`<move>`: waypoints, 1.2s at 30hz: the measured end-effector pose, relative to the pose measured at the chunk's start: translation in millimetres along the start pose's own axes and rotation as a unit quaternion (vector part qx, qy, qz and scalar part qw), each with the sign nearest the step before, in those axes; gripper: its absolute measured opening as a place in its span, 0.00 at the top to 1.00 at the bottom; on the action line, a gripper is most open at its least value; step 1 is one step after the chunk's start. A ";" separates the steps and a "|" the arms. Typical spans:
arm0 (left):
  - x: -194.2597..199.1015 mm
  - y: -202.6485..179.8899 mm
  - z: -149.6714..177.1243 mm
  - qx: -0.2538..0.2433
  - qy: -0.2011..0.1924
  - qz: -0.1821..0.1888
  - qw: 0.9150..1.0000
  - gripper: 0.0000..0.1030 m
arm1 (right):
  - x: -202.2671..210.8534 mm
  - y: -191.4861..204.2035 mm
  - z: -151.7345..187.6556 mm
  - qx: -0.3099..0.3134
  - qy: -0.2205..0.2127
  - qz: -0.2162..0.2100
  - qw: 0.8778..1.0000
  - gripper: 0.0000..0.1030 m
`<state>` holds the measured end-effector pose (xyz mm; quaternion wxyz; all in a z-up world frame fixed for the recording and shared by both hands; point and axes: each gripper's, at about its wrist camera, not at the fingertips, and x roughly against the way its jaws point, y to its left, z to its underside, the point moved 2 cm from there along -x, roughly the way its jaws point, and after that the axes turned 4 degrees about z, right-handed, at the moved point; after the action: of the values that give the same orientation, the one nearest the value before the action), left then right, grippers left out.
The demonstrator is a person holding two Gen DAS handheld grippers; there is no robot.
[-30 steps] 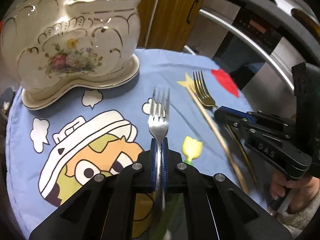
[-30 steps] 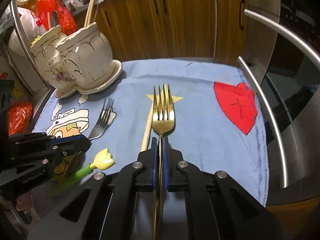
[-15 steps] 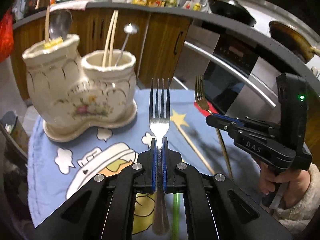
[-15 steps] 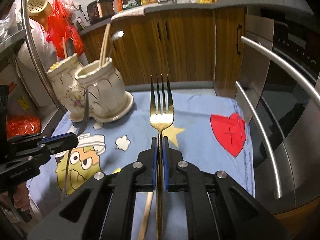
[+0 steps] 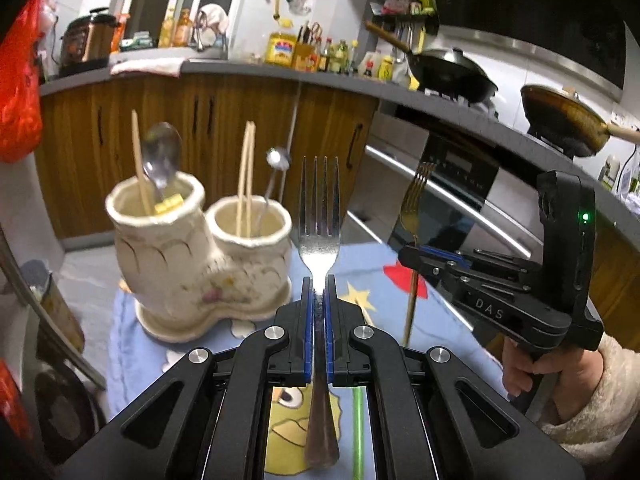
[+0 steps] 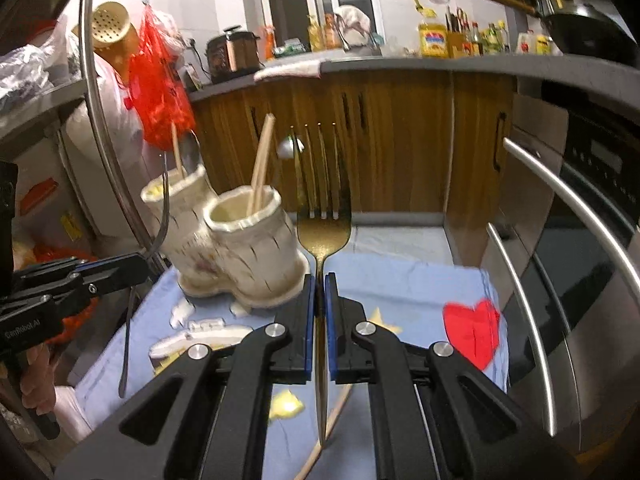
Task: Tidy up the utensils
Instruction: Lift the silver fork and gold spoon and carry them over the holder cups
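Both forks are up off the bench and pointed tines-up: the silver fork (image 5: 319, 240) is clenched at the neck in the left tongs (image 5: 319, 308), and the gold fork (image 6: 323, 236) is clenched the same way in the right tongs (image 6: 319, 312). Judging by that, the step in hand is the carry to the holder (image 5: 200, 256), a cream two-cup ceramic piece sitting on the blue cloth (image 6: 400, 280) ahead and left of both tongs. Next move as I read it: each fork needs flipping handle-down or tipping over a cup mouth, then lowering in and letting go. Two tools heading for one holder, so best go one at a time. The right tongs sit just beside the left in the left view, easy to clash. Cups aren't empty: the left cup has a spoon (image 5: 160, 160), one chopstick and something yellow; the right cup has a chopstick pair (image 5: 246, 184) and a thin metal stick with a round end. Those stand tall and lean, so an incoming fork could knock them or hang on the rim. Left on the cloth: a loose chopstick (image 6: 332, 432) under the right tongs and a green-stemmed piece (image 5: 357, 428) under the left tongs; can't tell what that is from here. Oven handles run close on the right side, counter cabinets behind. Holder looks top-heavy enough that a side nudge might rock it.
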<state>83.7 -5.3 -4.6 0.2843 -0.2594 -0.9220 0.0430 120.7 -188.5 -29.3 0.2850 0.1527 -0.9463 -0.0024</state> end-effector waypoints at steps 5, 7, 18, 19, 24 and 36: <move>19.8 10.7 -22.5 0.004 -0.036 -0.008 0.999 0.95 | 0.5 15.0 -26.1 0.011 -0.029 -0.015 0.999 0.95; 29.1 16.8 -32.7 0.004 -0.052 -0.015 0.999 0.95 | 1.6 21.0 -36.1 0.016 -0.042 -0.019 0.999 0.95; 55.0 55.0 -99.9 0.016 -0.133 -0.045 0.990 0.95 | -11.9 44.8 -99.8 0.018 -0.097 -0.045 0.994 0.95; 54.6 59.0 -104.9 0.018 -0.137 -0.046 0.989 0.95 | -13.6 47.0 -106.4 0.016 -0.104 -0.049 0.993 0.95; 38.2 84.0 -132.7 0.032 -0.157 -0.073 0.984 0.95 | -26.8 59.2 -131.3 0.013 -0.127 -0.058 0.990 0.95; -13.2 115.4 -117.8 0.026 -0.168 -0.116 0.979 0.95 | -71.8 62.5 -125.1 0.013 -0.129 -0.038 0.991 0.95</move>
<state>209.7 79.4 60.9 0.1345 -0.1325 -0.9790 0.0765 227.1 -97.8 42.5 0.1585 0.1905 -0.9686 -0.0206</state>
